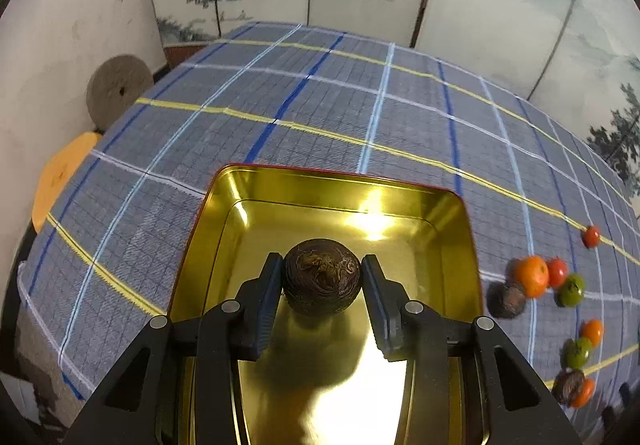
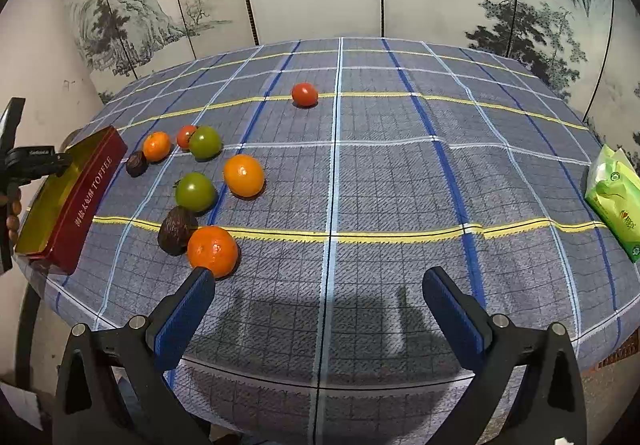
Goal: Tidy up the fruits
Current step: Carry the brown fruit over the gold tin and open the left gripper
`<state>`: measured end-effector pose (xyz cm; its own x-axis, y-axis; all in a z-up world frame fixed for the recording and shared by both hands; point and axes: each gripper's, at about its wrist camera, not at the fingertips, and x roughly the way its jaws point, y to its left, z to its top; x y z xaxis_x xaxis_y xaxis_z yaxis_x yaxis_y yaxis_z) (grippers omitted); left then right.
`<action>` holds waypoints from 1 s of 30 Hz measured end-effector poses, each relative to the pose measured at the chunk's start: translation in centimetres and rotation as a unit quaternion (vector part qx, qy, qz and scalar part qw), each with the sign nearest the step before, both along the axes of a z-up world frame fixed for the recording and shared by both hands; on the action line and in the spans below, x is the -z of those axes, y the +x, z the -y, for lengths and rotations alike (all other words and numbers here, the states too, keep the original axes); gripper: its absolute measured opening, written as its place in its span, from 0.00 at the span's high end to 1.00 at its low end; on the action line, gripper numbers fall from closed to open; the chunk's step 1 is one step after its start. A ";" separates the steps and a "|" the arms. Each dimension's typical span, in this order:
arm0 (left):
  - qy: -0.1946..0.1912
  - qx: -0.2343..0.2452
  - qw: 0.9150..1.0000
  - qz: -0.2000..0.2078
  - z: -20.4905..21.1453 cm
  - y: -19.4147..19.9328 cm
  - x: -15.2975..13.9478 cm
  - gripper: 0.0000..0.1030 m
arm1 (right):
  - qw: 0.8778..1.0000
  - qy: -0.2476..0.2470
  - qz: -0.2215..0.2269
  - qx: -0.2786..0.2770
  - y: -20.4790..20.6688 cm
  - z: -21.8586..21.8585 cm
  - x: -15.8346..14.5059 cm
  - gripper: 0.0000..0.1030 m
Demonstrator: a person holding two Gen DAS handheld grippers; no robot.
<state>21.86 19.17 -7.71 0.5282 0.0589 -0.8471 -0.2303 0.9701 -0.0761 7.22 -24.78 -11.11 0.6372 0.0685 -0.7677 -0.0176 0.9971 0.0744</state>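
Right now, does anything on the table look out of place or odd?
One red tomato lies alone, farther back on the cloth, apart from the other fruit grouped near the tin. The left gripper holds a dark wrinkled fruit above the tin. Nothing looks spilled or damaged.

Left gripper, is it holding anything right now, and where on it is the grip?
The left gripper holds a dark brown wrinkled fruit, pads on its left and right sides, over the gold tin. The right gripper is open and holds nothing.
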 end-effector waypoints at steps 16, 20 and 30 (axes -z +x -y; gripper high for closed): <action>0.024 -0.030 0.998 -0.042 -1.7 4.5 3.5 0.60 | 1.000 -0.013 -0.025 -0.003 1.2 -0.3 1.5 0.00; 0.020 -0.032 0.998 -0.043 -1.6 4.4 3.6 0.59 | 0.999 -0.020 -0.031 -0.007 1.3 -0.7 1.8 0.00; 0.033 -0.011 0.999 0.005 -1.2 2.9 1.6 0.32 | 0.999 -0.023 -0.029 -0.032 1.1 -2.0 2.0 0.00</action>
<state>24.74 20.34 -9.26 0.5349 0.1265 -0.8354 -0.2520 0.9676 -0.0148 8.27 -22.82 -13.11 0.5877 0.0713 -0.8059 -0.0785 0.9964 0.0308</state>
